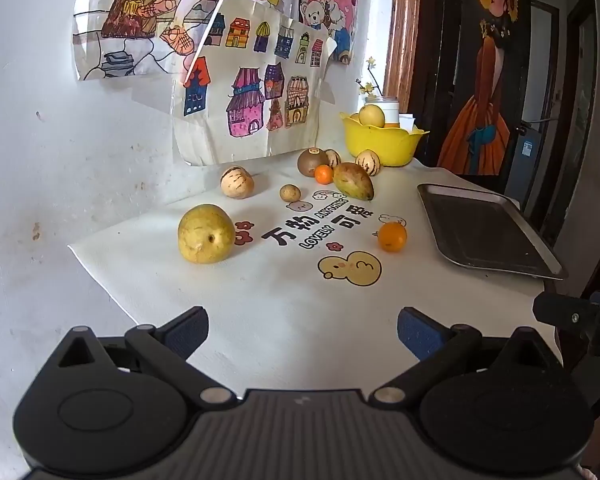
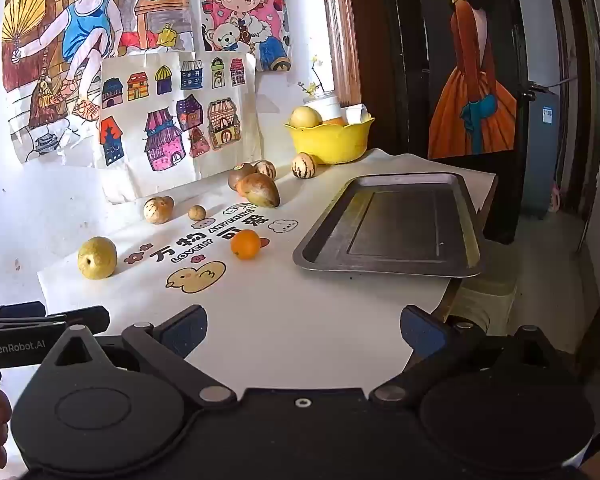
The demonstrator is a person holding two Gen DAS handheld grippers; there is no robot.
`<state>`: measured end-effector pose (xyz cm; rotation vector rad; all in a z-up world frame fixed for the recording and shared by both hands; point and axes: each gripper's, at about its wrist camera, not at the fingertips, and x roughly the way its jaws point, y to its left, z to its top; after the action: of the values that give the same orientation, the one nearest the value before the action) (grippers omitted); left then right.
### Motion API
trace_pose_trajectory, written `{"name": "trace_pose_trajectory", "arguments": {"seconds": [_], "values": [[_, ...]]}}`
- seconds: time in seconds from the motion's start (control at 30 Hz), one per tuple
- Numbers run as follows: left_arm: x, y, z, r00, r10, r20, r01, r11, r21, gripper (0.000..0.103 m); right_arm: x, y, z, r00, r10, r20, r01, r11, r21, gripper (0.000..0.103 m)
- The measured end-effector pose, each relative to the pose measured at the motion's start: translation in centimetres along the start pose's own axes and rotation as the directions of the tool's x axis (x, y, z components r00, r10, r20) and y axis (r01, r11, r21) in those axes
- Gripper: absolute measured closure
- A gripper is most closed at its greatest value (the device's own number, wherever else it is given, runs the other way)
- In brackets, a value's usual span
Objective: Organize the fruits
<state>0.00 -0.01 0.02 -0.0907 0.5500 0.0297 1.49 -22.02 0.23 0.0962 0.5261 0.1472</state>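
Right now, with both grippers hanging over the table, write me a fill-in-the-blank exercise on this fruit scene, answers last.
1. The metal tray holds ____ fruit.
2. The bowl by the wall is coloured ____.
3. The left gripper and right gripper both have jaws that stand ____.
4. The large yellow pear lies on the ____, not in the bowl.

Answers: no; yellow; open; tablecloth

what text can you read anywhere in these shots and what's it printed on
"万物 可爱" on the white table mat, in large black characters.
"LOVELY" on the same mat, beneath the characters.
"ANYTHING" on the same mat, curved above the characters.
"GenRobot.AI" on the black body of the left gripper, seen from the right wrist view.
Sticker on the brown round fruit: too small to read.
Blue sign on the grey cabinet beyond the door: too blurred to read.
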Motion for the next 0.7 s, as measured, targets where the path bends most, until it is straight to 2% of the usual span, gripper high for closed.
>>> {"name": "trace_pose_trajectory", "arguments": {"seconds": [0.7], "values": [[0.2, -0.09, -0.08, 1.0, -0.001, -0.005, 0.001, 1.0, -0.006, 0.0, -0.02, -0.19, -0.19, 1.0, 0.002, -0.008, -0.002, 1.0, 0.005, 0.0]]}}
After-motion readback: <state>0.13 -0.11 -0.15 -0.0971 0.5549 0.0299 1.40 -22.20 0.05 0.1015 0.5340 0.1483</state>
